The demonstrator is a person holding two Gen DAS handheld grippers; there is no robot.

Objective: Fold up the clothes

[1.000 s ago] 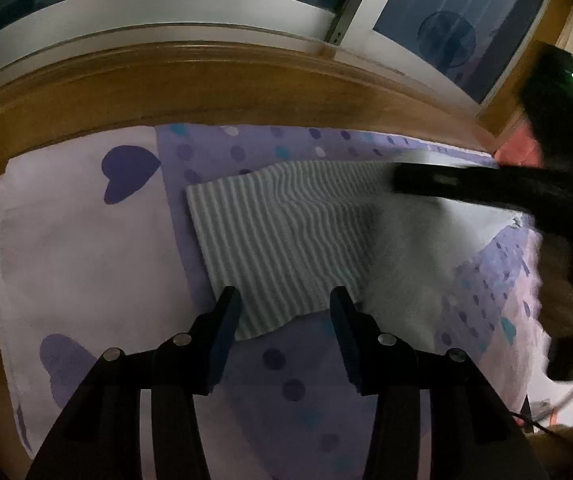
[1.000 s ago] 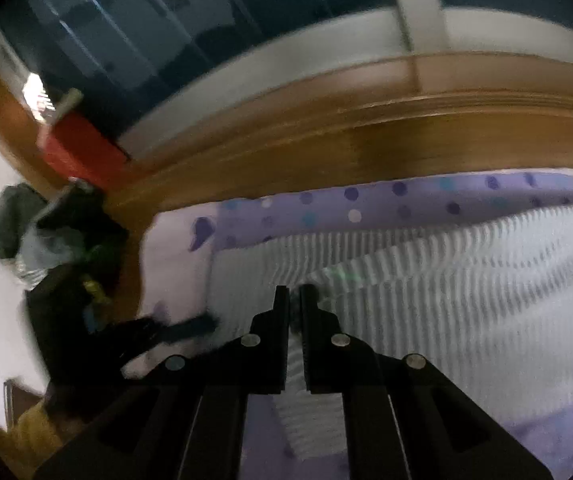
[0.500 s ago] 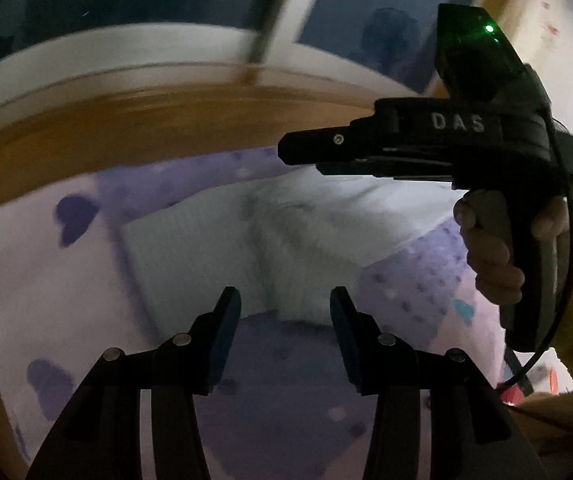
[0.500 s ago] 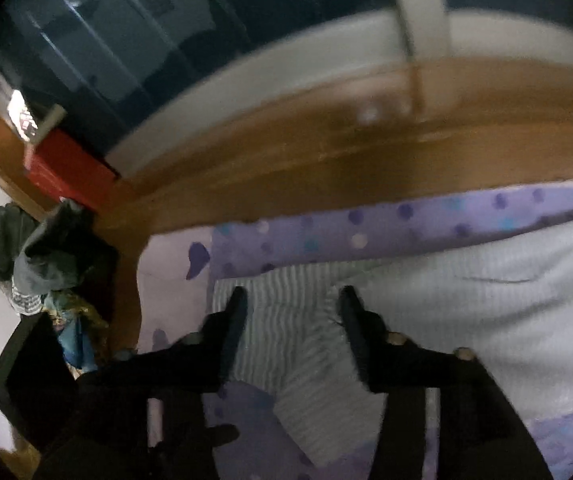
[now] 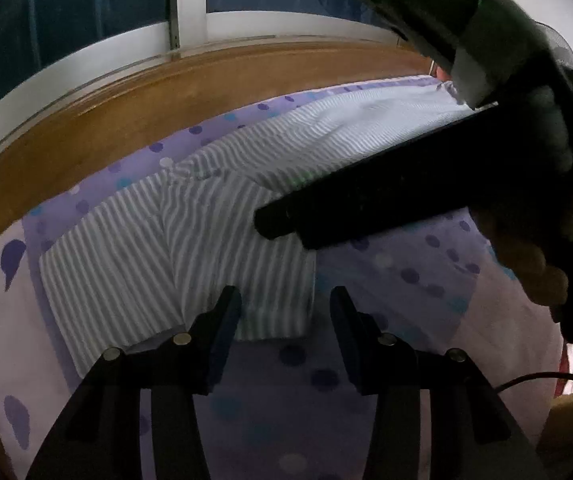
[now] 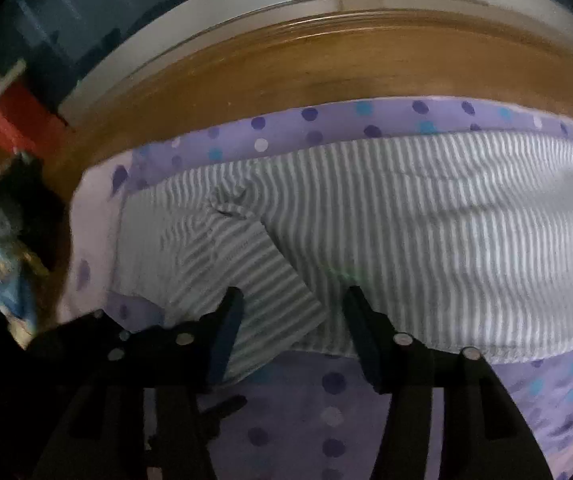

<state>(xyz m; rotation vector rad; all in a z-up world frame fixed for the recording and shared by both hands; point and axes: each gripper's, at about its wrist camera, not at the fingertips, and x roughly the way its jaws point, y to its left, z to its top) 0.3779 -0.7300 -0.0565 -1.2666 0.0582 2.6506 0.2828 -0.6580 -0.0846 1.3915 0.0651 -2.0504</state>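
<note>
A grey-and-white striped garment (image 5: 214,240) (image 6: 426,232) lies flat on a purple dotted sheet (image 5: 406,272) (image 6: 326,400), one part folded over the rest. My left gripper (image 5: 286,312) hovers open over the garment's near edge, nothing between its fingers. My right gripper (image 6: 292,320) is open too, just above the near edge beside the folded flap. In the left wrist view the right gripper's black body (image 5: 386,196) crosses above the garment, held by a hand (image 5: 526,264).
A wooden floor (image 5: 126,112) (image 6: 326,72) runs behind the sheet, below a white window frame (image 5: 190,28). A red box (image 6: 18,124) and a dark pile of things (image 6: 2,232) sit at the left. A cable (image 5: 546,380) trails at the right.
The right gripper was shut on the striped garment a second ago; it let go, opened and came down toward the near edge. The left gripper stayed open and edged closer.
</note>
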